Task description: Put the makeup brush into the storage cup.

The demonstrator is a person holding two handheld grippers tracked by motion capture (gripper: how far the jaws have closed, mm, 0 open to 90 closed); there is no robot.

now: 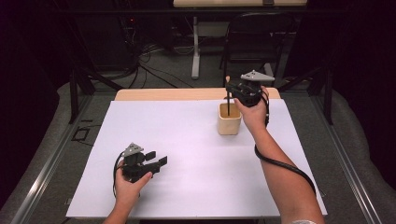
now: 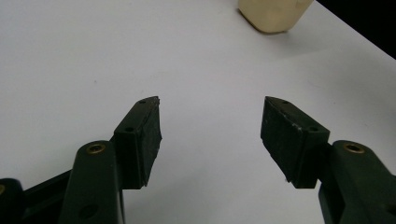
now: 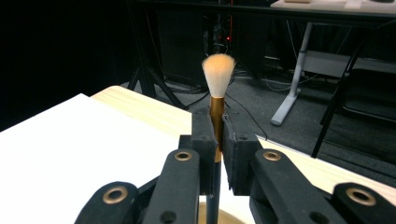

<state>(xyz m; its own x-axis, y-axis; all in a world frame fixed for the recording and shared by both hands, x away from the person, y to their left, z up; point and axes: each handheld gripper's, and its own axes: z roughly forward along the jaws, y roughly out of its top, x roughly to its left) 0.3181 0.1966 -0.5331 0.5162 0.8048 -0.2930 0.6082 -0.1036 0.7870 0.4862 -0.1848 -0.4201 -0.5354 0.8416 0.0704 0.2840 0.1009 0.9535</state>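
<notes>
- The brush (image 3: 217, 74) has a pale, fluffy round head, a copper-coloured collar and a thin dark handle; it stands upright, head up, handle end reaching down into the cup (image 1: 229, 122).
- The right gripper (image 3: 218, 135) is clenched on the brush at the collar, directly above the cup.
- One brush, one cup: a cream, squarish holder on the white sheet (image 1: 187, 154), toward its far right.
- The left gripper (image 1: 155, 161) rests near the sheet's front left, jaws spread, nothing between them.
- No readable writing.
</notes>
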